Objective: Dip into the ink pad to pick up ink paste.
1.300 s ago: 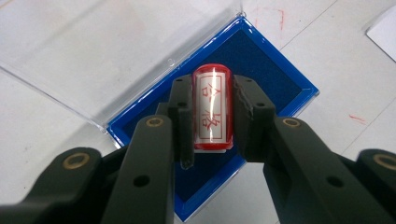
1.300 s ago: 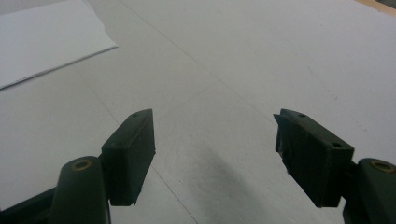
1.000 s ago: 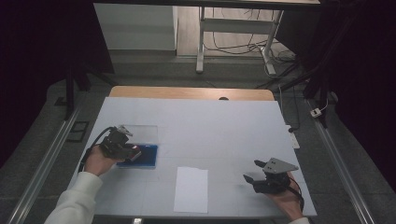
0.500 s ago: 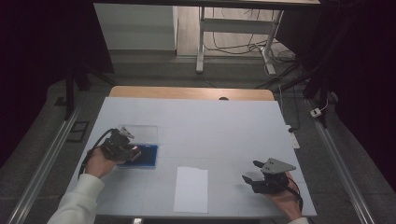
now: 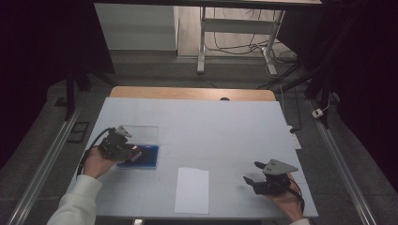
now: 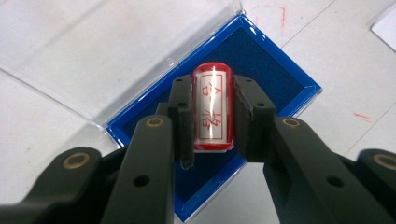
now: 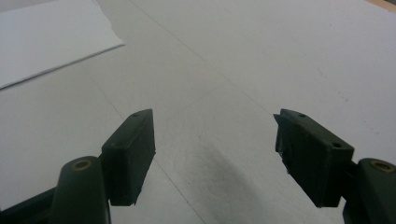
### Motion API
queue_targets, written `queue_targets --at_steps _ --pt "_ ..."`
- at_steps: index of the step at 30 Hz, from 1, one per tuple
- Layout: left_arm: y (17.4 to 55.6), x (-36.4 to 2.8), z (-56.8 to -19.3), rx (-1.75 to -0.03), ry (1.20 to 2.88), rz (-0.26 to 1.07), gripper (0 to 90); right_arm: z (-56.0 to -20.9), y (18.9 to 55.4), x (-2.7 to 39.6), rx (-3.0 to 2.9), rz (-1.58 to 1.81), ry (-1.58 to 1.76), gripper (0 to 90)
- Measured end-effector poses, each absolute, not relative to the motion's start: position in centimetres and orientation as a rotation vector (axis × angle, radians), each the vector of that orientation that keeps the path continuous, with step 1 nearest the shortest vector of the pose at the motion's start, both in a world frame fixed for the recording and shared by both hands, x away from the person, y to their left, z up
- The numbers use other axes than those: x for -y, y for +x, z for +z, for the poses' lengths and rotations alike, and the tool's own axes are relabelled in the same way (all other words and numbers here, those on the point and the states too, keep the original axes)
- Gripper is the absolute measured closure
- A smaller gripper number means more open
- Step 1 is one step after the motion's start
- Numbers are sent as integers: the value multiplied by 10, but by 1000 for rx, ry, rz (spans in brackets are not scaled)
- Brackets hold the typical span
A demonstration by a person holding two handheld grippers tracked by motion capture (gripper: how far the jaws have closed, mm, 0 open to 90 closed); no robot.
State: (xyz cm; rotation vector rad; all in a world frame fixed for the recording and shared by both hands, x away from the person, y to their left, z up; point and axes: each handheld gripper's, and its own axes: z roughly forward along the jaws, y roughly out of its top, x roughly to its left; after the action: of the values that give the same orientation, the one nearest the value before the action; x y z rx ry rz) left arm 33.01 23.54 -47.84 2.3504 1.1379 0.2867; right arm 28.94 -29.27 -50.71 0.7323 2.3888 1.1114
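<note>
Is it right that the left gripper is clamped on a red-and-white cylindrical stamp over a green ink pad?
Not quite: the left gripper is clamped on the red-and-white cylindrical stamp, but the felt ink pad in its open plastic case is blue, not green, as the left gripper view shows.

Right gripper has edged slightly left — little else.
</note>
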Motion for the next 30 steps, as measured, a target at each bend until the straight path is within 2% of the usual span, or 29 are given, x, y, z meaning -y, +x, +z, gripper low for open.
queue_targets --at_steps 11,30 --pt "325 -240 -450 -1117 2265 290 703 -507 289 294 -2384 1114 737 286" --pt "334 -226 -467 -1115 2337 247 703 -507 289 293 -2389 1115 735 286"
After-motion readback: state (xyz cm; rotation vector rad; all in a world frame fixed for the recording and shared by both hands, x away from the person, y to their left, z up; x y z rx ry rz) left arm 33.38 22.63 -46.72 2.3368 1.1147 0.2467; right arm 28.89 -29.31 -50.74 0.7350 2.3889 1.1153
